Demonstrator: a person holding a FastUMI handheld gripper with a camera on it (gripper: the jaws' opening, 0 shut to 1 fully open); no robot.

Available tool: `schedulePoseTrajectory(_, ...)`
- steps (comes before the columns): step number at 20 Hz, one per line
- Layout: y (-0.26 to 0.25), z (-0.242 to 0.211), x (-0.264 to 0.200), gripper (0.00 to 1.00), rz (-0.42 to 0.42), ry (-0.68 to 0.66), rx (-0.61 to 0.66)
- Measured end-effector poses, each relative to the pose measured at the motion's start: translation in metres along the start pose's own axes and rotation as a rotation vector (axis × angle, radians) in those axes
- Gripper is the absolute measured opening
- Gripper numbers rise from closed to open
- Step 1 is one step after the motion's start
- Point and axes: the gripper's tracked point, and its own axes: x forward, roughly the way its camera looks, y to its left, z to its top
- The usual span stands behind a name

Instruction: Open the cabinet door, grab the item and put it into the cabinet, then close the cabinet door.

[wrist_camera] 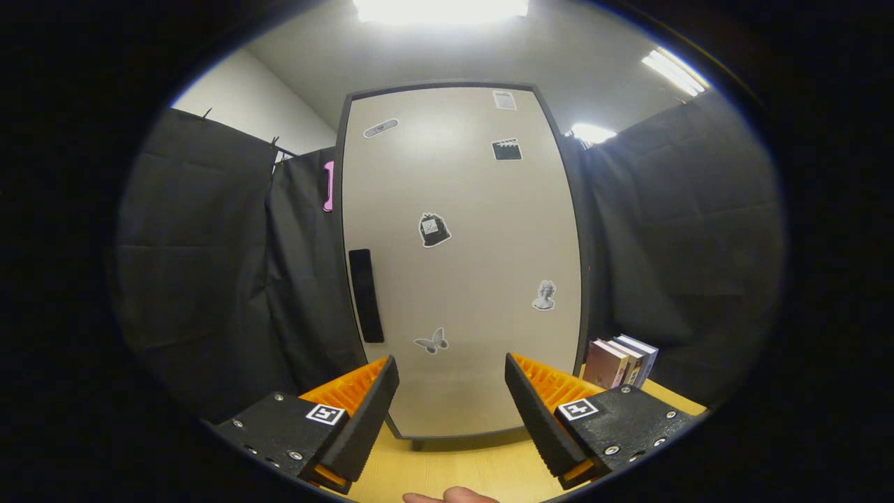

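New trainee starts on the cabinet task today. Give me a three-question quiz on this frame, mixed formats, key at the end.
1. True or false: the cabinet door is shut.
2. Multiple choice: the dark handle on the door lies nearest to which sticker? A. the butterfly sticker B. the bust sticker C. the clapperboard sticker
3. Fill in: the books stand on the wooden table just beyond the gripper's ____ finger.

Key
1. True. The door sits flush in its frame.
2. A.
3. Right. The gripper is open, its fingers apart and holding nothing, aimed at the lower part of the door.
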Motion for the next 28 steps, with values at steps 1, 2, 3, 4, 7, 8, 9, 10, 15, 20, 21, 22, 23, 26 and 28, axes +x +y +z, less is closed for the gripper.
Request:
schedulePoseTrajectory(1, 0.003, 0.003, 0.005, 0.95, 0.000, -0.009, -0.001)
schedulePoseTrajectory(2, 0.006, 0.005, 0.011, 0.95, 0.002, -0.013, -0.002)
schedulePoseTrajectory(3, 0.011, 0.007, 0.016, 0.95, 0.010, -0.016, -0.003)
schedulePoseTrajectory(4, 0.016, 0.009, 0.022, 0.95, 0.017, -0.021, -0.007)
schedulePoseTrajectory(7, 0.031, 0.015, 0.040, 0.95, 0.037, -0.039, -0.020)
schedulePoseTrajectory(8, 0.037, 0.019, 0.045, 0.95, 0.045, -0.047, -0.024)
schedulePoseTrajectory(9, 0.042, 0.020, 0.053, 0.95, 0.053, -0.054, -0.026)
schedulePoseTrajectory(10, 0.049, 0.022, 0.060, 0.95, 0.063, -0.059, -0.028)
schedulePoseTrajectory(15, 0.082, 0.016, 0.100, 0.95, 0.095, -0.040, -0.004)
schedulePoseTrajectory(20, 0.105, 0.007, 0.130, 0.89, 0.128, -0.023, -0.002)
schedulePoseTrajectory(21, 0.108, 0.005, 0.134, 0.86, 0.137, -0.018, -0.007)
schedulePoseTrajectory(22, 0.109, 0.004, 0.138, 0.80, 0.133, -0.010, -0.020)
schedulePoseTrajectory(23, 0.108, 0.000, 0.141, 0.72, 0.125, -0.001, -0.033)
schedulePoseTrajectory(26, 0.109, -0.005, 0.142, 0.36, 0.112, 0.018, -0.080)
schedulePoseTrajectory(28, 0.109, -0.005, 0.142, 0.33, 0.119, 0.022, -0.083)
